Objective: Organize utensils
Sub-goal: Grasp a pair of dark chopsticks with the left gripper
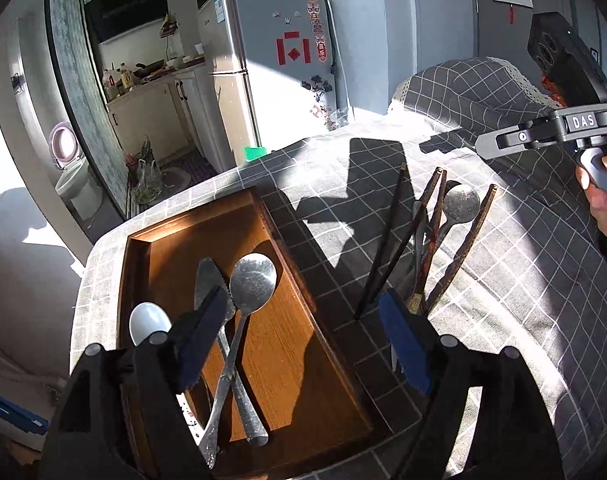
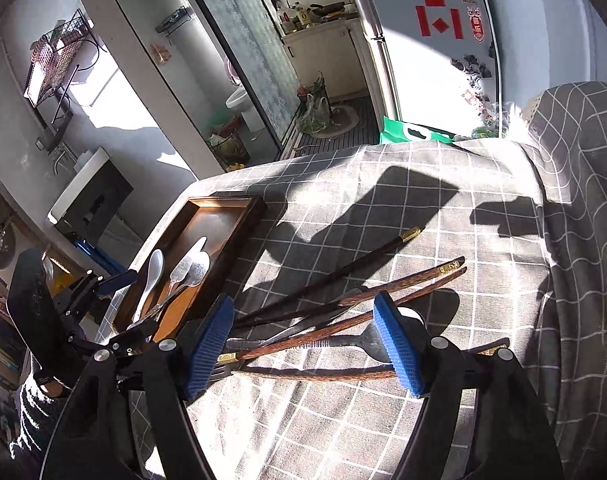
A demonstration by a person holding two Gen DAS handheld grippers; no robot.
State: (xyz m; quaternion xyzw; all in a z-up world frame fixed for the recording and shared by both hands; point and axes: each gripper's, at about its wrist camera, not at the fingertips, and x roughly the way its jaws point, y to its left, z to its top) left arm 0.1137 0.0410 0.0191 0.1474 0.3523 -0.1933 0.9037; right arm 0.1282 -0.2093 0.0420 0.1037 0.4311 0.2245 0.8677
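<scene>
Ribbed blue pads of the right tool (image 2: pixel 307 344) stand apart over a heap of slender wooden chopsticks (image 2: pixel 343 300) fanning away across the checked cloth counter (image 2: pixel 443 208). Only the left wrist view shows the left tool (image 1: pixel 303 344), likewise gaping, above the rectangular wooden tray (image 1: pixel 287 344), where a metal spoon (image 1: pixel 239 320) and serrated knife (image 1: pixel 211 292) cross lengthwise.

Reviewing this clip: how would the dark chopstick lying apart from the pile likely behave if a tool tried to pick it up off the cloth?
The dark chopstick looks rigid and thin, so probably light and hard to pinch flat on the cloth. Its glossy finish suggests it may slip between the pads. Long and narrow, it would likely pivot if gripped off-centre.
</scene>
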